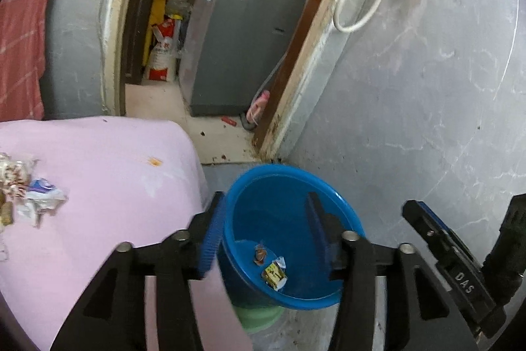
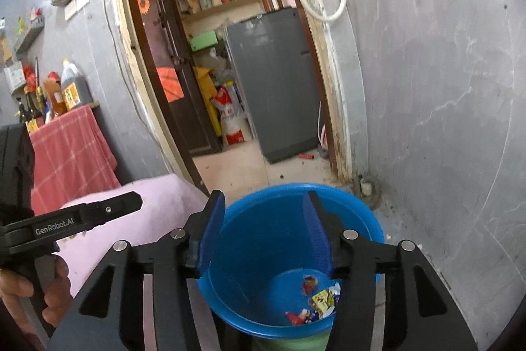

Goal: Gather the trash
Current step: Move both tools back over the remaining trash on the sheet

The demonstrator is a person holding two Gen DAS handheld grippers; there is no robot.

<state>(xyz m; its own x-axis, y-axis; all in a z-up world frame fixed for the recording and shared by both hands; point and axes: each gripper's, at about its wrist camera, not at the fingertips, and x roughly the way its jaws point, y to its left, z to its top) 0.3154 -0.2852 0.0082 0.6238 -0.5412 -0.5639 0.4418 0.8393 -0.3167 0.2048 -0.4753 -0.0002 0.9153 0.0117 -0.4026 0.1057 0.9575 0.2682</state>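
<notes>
r gripper (image 2: 263, 229) open over bucket (image 2: 263, 252)

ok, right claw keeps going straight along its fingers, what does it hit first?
Most likely the blue bucket: the open, empty right claw points down into its mouth, so it would probably meet the inner wall or the wrappers at the bottom. Depth is hard to judge.

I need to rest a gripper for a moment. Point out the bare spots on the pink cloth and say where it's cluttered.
The pink cloth is bare across its middle and toward the rounded corner nearest the blue bucket, apart from a small orange spot. Its left edge is crowded with crumpled wrappers. Both the left gripper and right gripper are open over the bucket.
</notes>
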